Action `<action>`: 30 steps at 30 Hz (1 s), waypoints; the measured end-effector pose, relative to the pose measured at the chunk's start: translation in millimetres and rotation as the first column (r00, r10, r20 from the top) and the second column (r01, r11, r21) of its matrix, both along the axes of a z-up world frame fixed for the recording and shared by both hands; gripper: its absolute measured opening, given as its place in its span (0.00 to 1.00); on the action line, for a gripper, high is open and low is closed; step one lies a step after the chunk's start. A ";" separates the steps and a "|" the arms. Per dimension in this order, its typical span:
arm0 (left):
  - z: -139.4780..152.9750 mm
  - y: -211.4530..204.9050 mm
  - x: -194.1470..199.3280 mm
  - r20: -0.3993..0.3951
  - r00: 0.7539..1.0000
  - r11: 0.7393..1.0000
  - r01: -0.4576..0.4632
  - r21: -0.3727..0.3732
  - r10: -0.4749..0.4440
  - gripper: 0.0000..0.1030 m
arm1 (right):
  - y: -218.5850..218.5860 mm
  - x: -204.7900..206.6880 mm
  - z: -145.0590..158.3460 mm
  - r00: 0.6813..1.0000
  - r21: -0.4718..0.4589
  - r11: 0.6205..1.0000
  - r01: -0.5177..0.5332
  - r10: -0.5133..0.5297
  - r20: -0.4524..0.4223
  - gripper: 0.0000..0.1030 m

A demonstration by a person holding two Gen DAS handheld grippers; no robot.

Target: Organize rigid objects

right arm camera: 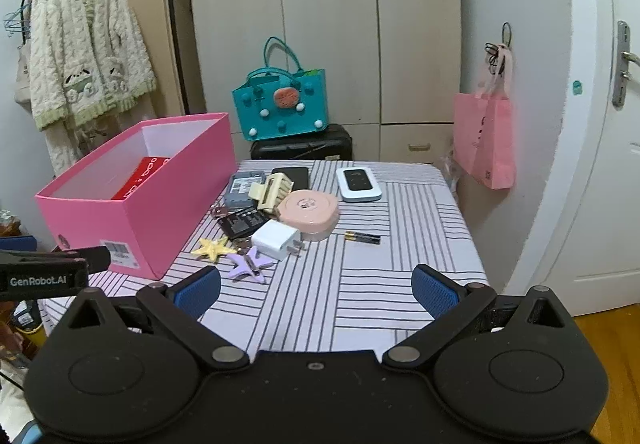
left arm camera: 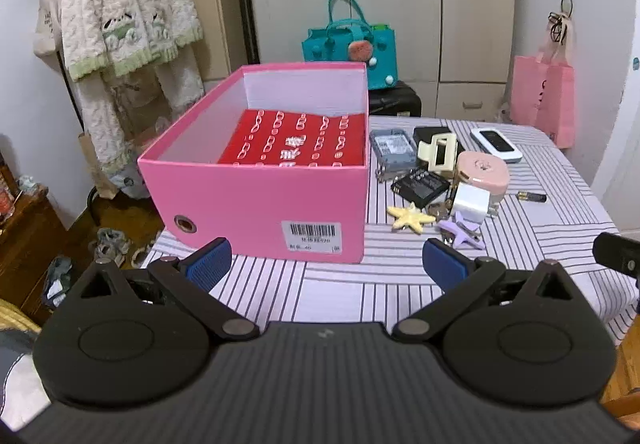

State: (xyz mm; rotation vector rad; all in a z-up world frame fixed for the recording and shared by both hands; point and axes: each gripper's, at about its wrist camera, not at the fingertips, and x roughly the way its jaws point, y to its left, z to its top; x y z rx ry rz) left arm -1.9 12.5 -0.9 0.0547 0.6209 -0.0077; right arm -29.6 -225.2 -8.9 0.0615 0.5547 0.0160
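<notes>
Both claws wide, pink box [left arm camera: 260, 199] open-topped, barcode sticker

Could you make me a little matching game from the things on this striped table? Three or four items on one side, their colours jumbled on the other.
Things:
1. storage box
2. star-shaped clip nearest the box
3. plug adapter
4. round case

Colours:
A. white
B. pale peach-pink
C. bright pink
D. pale yellow

Pairs: 1-C, 2-D, 3-A, 4-B
</notes>
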 end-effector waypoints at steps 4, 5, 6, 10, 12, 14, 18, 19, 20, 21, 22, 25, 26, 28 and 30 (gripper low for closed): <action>1.5 -1.5 -1.9 -0.002 1.000 1.000 0.007 0.011 -0.007 1.00 | 0.2 0.1 0.0 1.000 0.004 1.000 -0.005 0.005 -0.001 1.00; 2.0 -2.8 -3.5 0.010 1.000 1.000 0.014 0.021 -0.015 1.00 | 0.7 0.7 -0.3 1.000 0.003 1.000 -0.004 0.004 -0.002 1.00; 2.4 -4.3 -5.2 0.019 0.999 0.999 0.026 0.032 -0.027 1.00 | 1.8 0.6 -0.4 1.000 0.003 1.000 -0.005 0.005 -0.002 1.00; 6.1 -8.6 -8.1 0.014 0.997 0.995 0.076 0.057 -0.077 1.00 | 2.3 0.7 -0.5 1.000 -0.001 1.000 -0.007 0.007 -0.002 1.00; 7.2 -8.1 -9.7 0.017 0.996 0.996 0.082 0.044 -0.083 0.99 | 2.5 0.9 -0.9 1.000 0.001 1.000 -0.008 0.008 -0.004 1.00; 7.8 -7.7 -11.8 0.023 0.996 0.996 0.086 0.037 -0.087 0.99 | 1.2 0.5 -1.3 1.000 0.007 1.000 -0.009 0.009 -0.003 1.00; 7.7 -3.2 -10.7 0.012 0.998 0.998 0.062 -0.003 -0.062 0.97 | 1.5 -0.1 -1.3 1.000 0.008 1.000 -0.013 0.013 -0.003 1.00; 7.4 -1.4 -10.0 0.012 0.998 0.998 0.055 -0.011 -0.055 0.97 | 1.5 -0.2 -1.1 1.000 0.008 1.000 -0.015 0.015 -0.003 1.00; 7.2 0.0 -9.2 0.010 0.999 0.999 0.049 -0.014 -0.049 0.97 | 1.7 -0.9 -1.1 1.000 0.007 1.000 -0.015 0.015 -0.001 1.00; 6.7 1.0 -8.6 0.010 0.999 0.999 0.043 -0.015 -0.042 0.97 | 1.7 -1.6 -0.9 1.000 0.005 1.000 -0.016 0.016 0.002 1.00; 6.3 1.8 -8.2 0.011 0.999 0.999 0.034 -0.013 -0.034 0.97 | 1.7 -2.4 -0.6 1.000 0.004 1.000 -0.018 0.018 0.006 1.00; 4.8 3.2 -8.5 0.013 0.999 1.000 0.031 -0.002 -0.031 0.97 | 1.5 -4.5 1.2 1.000 -0.002 1.000 -0.025 0.025 0.015 1.00; 4.2 3.4 -8.0 0.008 0.999 0.999 0.037 -0.004 -0.037 0.97 | 1.6 -4.4 1.6 1.000 -0.002 1.000 -0.025 0.025 0.016 1.00; 3.7 2.9 -7.2 0.003 0.999 0.999 0.049 -0.005 -0.049 0.97 | 1.9 -3.8 2.2 1.000 -0.004 1.000 -0.026 0.026 0.015 1.00; 3.4 0.9 -7.6 0.008 0.998 0.998 0.059 0.008 -0.059 0.97 | 2.1 -3.0 1.9 1.000 -0.003 1.000 -0.026 0.026 0.014 1.00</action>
